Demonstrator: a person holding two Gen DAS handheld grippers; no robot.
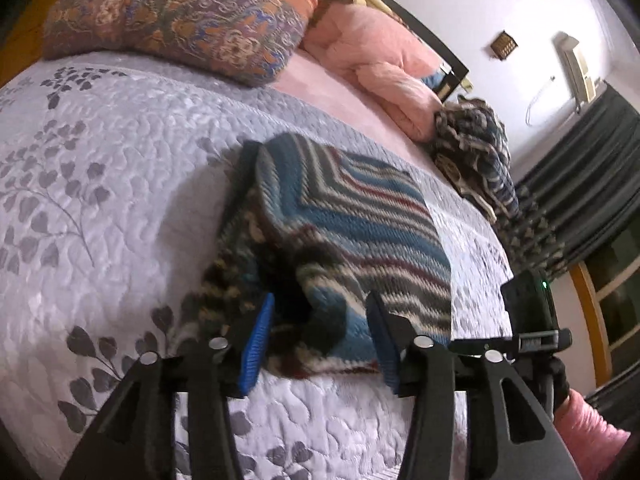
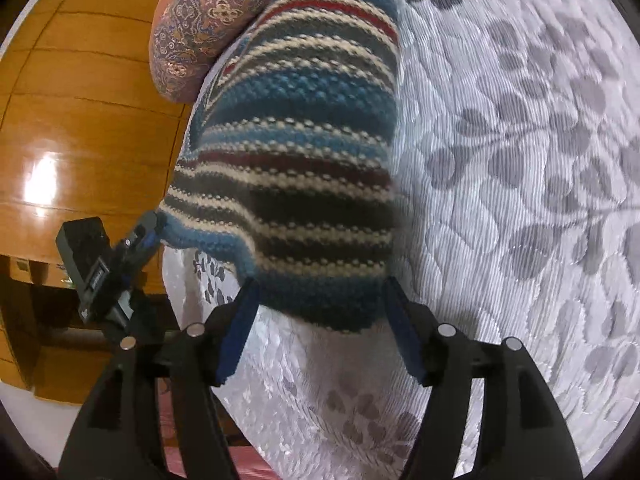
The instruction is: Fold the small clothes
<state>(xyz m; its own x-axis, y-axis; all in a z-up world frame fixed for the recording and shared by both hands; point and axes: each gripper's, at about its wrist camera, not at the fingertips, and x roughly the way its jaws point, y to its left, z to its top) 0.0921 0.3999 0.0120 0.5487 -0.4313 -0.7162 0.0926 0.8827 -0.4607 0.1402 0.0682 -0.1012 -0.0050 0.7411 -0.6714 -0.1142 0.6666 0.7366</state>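
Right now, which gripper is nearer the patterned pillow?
Left. The left gripper sits at the striped knit's near edge on the side of the patterned pillow. The right gripper is farther along that edge, with the knit between it and the pillow.

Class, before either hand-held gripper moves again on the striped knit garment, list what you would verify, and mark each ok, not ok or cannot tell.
1. Left hand-held gripper open: ok.
2. Right hand-held gripper open: ok.
3. Striped knit garment lies on the quilt: ok.
4. Garment edge sits between each gripper's fingers: ok.
5. Garment lies flat, unwrinkled: not ok, its near edge is bunched.
6. Other knit pile clear of the garment: ok.
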